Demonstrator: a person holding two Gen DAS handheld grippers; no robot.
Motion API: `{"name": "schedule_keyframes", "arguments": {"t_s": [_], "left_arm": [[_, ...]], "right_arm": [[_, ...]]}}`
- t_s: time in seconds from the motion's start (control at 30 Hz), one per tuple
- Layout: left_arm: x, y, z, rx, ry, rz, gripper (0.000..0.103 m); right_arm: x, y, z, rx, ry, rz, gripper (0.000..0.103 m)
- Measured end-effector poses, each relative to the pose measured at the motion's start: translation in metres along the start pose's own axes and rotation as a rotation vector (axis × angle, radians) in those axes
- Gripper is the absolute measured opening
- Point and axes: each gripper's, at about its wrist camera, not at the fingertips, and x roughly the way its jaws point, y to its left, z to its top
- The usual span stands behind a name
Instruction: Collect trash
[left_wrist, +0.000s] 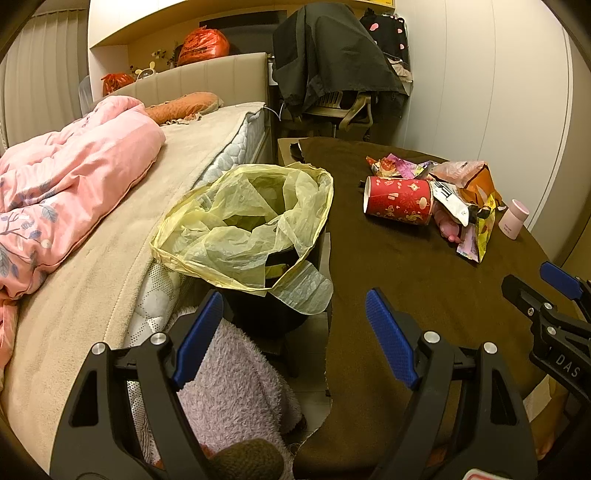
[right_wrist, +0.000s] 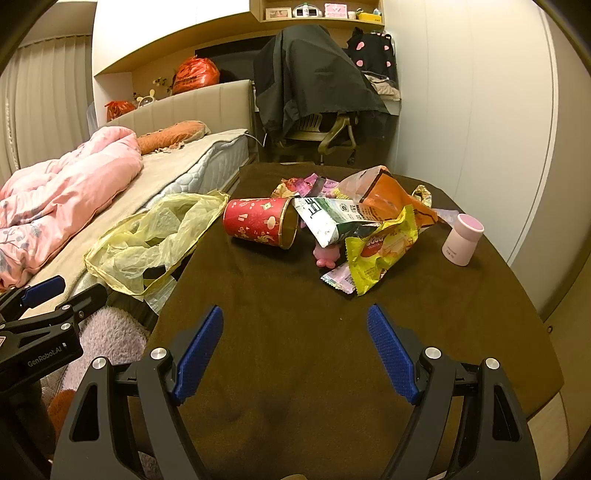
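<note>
Both tools, left (left_wrist: 294, 334) and right (right_wrist: 295, 349), are hanging released and empty; the bin (left_wrist: 243, 218) is sitting beside the counter (right_wrist: 295, 369), mouth open, ready for the wrappers (right_wrist: 376, 251).

Black plastic claw (left_wrist: 294, 338) frames, blue ribbed finger pads (right_wrist: 390, 352), silver screws (right_wrist: 432, 352), white "GenRobot.AI" lettering (right_wrist: 45, 358)

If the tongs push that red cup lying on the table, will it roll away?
Probably. The red cup lies on its side, so a nudge could roll it, likely curving since it tapers. It looks like empty paper, so probably light and easy to squash. The brown cloth might slow it.
</note>
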Motion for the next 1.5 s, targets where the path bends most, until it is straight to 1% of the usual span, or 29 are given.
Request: {"name": "schedule_keyframes", "arguments": {"t_s": [1.07,1.17,1.33,1.4,1.43,1.5], "left_arm": [[0.003,0.0,0.002,0.005,0.005,-0.009,0.076],[0.009,-0.004,0.007,0.013,0.004,-0.026,0.076],[0.037,-0.015,0.023,0.014,0.014,-0.112,0.076],[0.054,-0.027,0.037,0.017,-0.002,-0.148,0.077],[0.06,-0.032,0.042,0.018,-0.008,-0.155,0.079],[0.076,-0.046,0.056,0.016,-0.006,-0.181,0.079]], "right_arm": [[0.001,-0.003,0.003,0.0,-0.008,-0.005,0.076],[0.002,-0.014,0.008,-0.006,-0.028,-0.029,0.076],[0.012,-0.057,0.018,0.022,-0.065,-0.119,0.076],[0.02,-0.082,0.021,0.055,-0.059,-0.149,0.076],[0.022,-0.089,0.021,0.064,-0.056,-0.157,0.076],[0.03,-0.104,0.019,0.082,-0.041,-0.183,0.076]]}}
